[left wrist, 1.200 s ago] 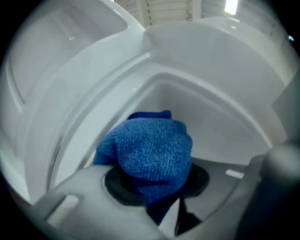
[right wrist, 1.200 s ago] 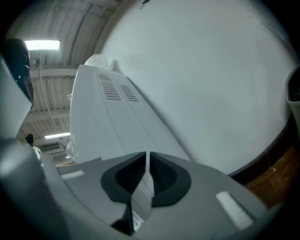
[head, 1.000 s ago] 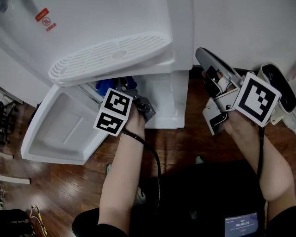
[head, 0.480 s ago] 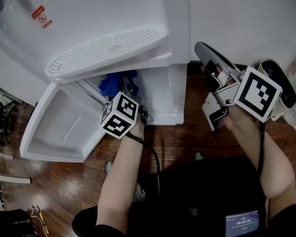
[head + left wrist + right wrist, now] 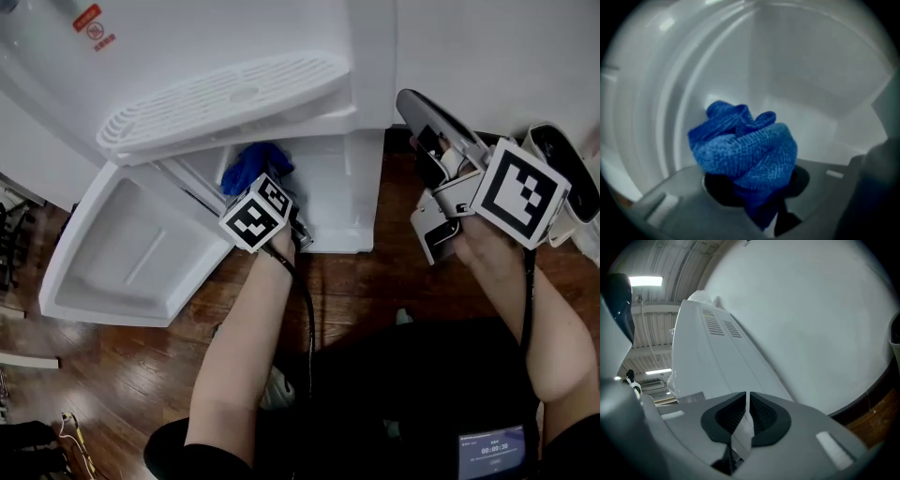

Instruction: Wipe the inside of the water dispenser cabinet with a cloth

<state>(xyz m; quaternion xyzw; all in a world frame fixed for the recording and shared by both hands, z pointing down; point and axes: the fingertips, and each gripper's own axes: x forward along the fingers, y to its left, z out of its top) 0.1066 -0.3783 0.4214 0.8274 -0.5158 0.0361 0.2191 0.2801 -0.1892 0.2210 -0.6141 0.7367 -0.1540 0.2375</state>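
Observation:
The white water dispenser point(image 5: 234, 56) stands with its lower cabinet door point(image 5: 122, 253) swung open to the left. My left gripper point(image 5: 754, 187) is shut on a crumpled blue cloth point(image 5: 745, 150) and reaches into the cabinet, whose white inner walls point(image 5: 811, 84) fill the left gripper view. In the head view the cloth point(image 5: 255, 164) shows under the drip grille point(image 5: 216, 103), just beyond the left gripper's marker cube point(image 5: 255, 216). My right gripper point(image 5: 417, 117) is held up at the right, away from the cabinet. Its jaws point(image 5: 747, 404) are shut on nothing and face the dispenser's side point(image 5: 717, 357).
A white wall point(image 5: 487, 56) with a dark baseboard runs behind the dispenser. The floor point(image 5: 347, 291) is brown wood. The person's dark clothing and a small lit screen point(image 5: 487, 455) fill the lower right. A red label point(image 5: 92, 23) sits on the dispenser's front.
The left gripper has dropped lower and rolled, carrying the blue cloth down in the cabinet opening. The right gripper has stayed where it was.

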